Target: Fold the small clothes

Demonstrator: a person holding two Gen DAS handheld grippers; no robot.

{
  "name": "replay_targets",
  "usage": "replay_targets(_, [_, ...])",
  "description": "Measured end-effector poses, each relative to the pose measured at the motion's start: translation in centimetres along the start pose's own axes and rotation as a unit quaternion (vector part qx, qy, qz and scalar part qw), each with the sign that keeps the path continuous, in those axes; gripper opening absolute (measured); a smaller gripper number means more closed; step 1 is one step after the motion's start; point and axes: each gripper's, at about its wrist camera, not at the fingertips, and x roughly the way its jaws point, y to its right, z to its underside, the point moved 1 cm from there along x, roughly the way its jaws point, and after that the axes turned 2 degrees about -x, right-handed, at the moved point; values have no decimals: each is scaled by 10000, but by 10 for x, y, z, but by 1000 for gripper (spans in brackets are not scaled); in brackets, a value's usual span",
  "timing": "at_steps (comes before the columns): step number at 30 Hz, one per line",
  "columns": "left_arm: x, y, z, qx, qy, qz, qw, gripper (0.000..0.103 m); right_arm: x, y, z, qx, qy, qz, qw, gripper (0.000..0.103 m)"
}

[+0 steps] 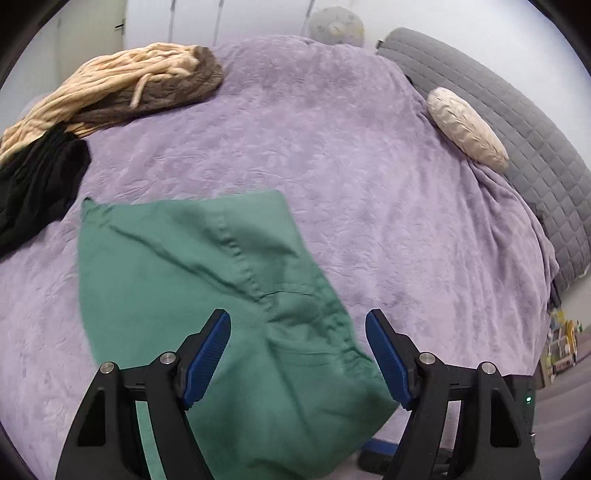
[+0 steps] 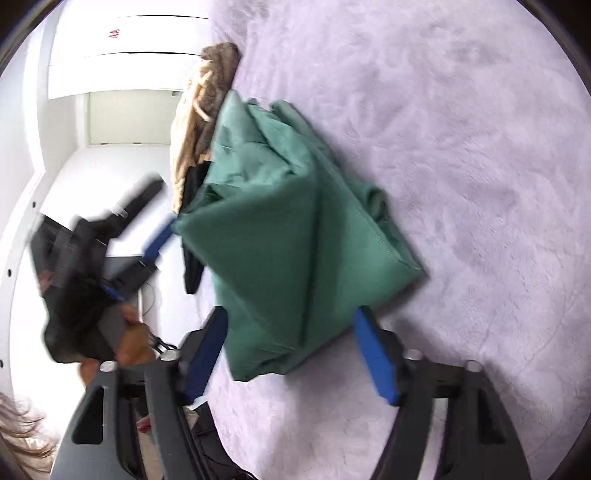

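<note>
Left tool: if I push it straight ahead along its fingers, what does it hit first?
Most likely the green garment, which lies right under and ahead of the open left tool. Past it there is only the purple blanket. How high the tool sits above the cloth is unclear.

Bedspread (image 1: 332, 147), lilac, plush, embossed, covering the whole bed. Headboard (image 1: 517, 122), grey, quilted, along the right edge. Cushion (image 1: 467, 123), cream, oval, resting on the bedspread against the headboard. Round patterned pillow (image 1: 334, 24), grey, beyond the far edge. Wardrobe doors (image 2: 122, 55), white, beside the bed.
</note>
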Motion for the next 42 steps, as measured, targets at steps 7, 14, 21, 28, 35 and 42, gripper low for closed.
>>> replay_targets(7, [-15,-113,48,-1178,-401,-1049,9867,76,41,-20,11,-228,-597,-187,9978,75])
replay_targets(14, [-24,-148,92,-1722,-631,-1293,9745,76,82,-29,14,0,-886,-283,9957,75])
replay_targets(21, [-36,-154,111,-1750,-733,-1160,9749,76,97,-26,34,627,-1025,-531,9913,73])
replay_targets(28, [-49,-154,105,-1764,-539,-1126,9764,76,150,-60,46,422,-1011,-777,9909,11])
replay_targets(35, [-20,-147,115,-1685,-881,-1149,9750,76,169,-57,69,335,-1640,-152,9858,28])
replay_targets(42, [-23,-140,130,-1674,-852,-1093,9761,76,64,-134,29,-2058,-260,1107,9720,58])
